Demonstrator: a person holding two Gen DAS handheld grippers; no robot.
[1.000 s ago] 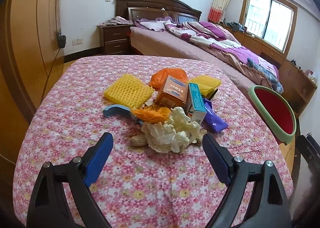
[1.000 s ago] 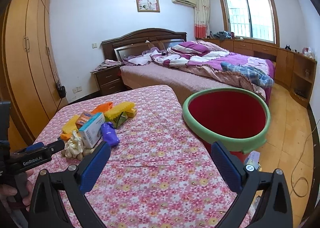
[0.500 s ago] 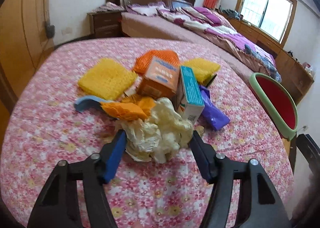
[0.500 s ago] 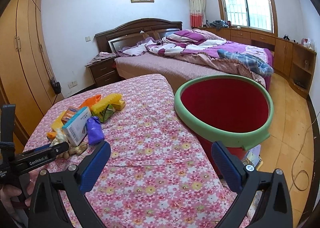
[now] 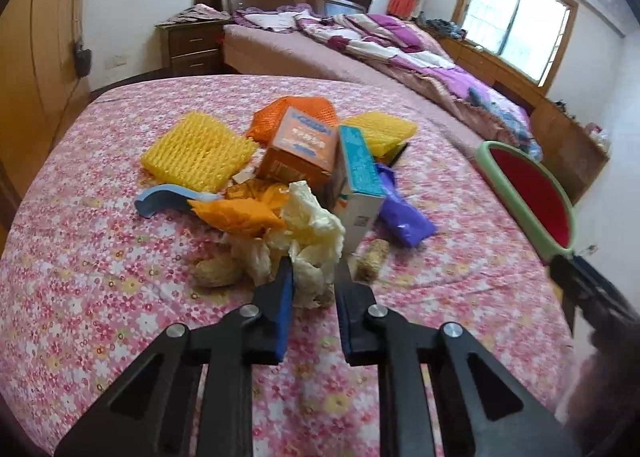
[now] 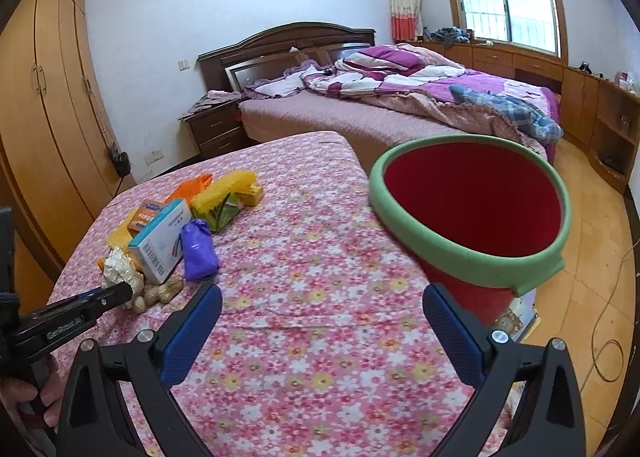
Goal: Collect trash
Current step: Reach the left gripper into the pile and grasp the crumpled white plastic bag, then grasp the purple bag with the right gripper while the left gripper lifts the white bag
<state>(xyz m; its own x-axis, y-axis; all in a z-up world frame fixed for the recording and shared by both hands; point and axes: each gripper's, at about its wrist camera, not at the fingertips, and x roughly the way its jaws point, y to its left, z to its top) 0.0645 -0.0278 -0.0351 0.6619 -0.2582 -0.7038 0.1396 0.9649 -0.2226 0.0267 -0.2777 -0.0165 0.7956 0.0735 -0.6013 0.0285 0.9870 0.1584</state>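
Observation:
A pile of trash lies on the flowered tablecloth (image 5: 100,297): a crumpled cream paper wad (image 5: 308,241), an orange wrapper (image 5: 236,213), an orange box (image 5: 300,145), a teal-and-white box (image 5: 358,181), a purple bag (image 5: 404,213), yellow foam nets (image 5: 196,153) and peanuts (image 5: 218,273). My left gripper (image 5: 314,277) is shut on the cream paper wad at the pile's near edge; it also shows in the right wrist view (image 6: 116,293). My right gripper (image 6: 320,317) is open and empty above the cloth, beside the red bin with the green rim (image 6: 472,197).
The red bin (image 5: 532,193) stands off the table's right edge. A bed (image 6: 400,105), a nightstand (image 6: 212,129) and a wardrobe (image 6: 52,117) lie beyond the table. A blue curved plastic piece (image 5: 160,201) lies left of the pile.
My left gripper moved forward to the pile and closed its fingers on the cream paper wad. My right gripper drifted slightly, staying open near the bin.

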